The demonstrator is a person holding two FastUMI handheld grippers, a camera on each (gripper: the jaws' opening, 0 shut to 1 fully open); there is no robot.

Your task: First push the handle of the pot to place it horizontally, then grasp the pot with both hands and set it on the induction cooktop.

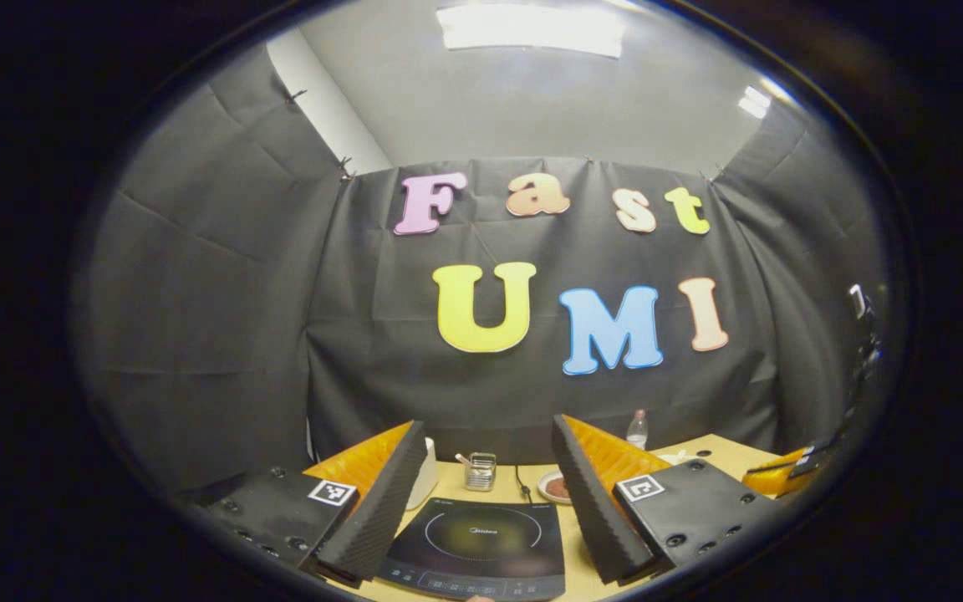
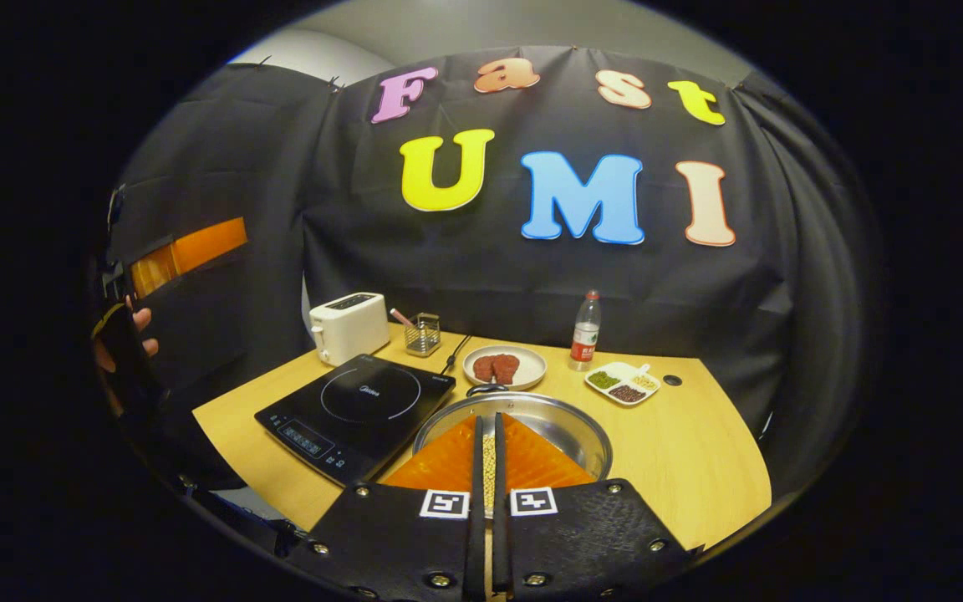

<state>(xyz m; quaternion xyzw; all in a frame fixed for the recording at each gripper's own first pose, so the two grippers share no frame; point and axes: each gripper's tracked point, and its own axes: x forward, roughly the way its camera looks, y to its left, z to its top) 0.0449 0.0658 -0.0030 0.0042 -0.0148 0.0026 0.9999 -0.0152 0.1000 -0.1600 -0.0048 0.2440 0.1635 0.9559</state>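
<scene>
We see a shiny metal pot, a glossy glass-like induction cooktop, a matt wood-grain table — and a smooth, perhaps plastic, toaster.

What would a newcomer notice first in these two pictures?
Probably the steel pot, at the table's near edge right behind the right gripper, whose fingers are nearly closed. Left of the pot lies the black cooktop, nothing on it. In the left gripper view, the left gripper stands wide open over that cooktop.
</scene>
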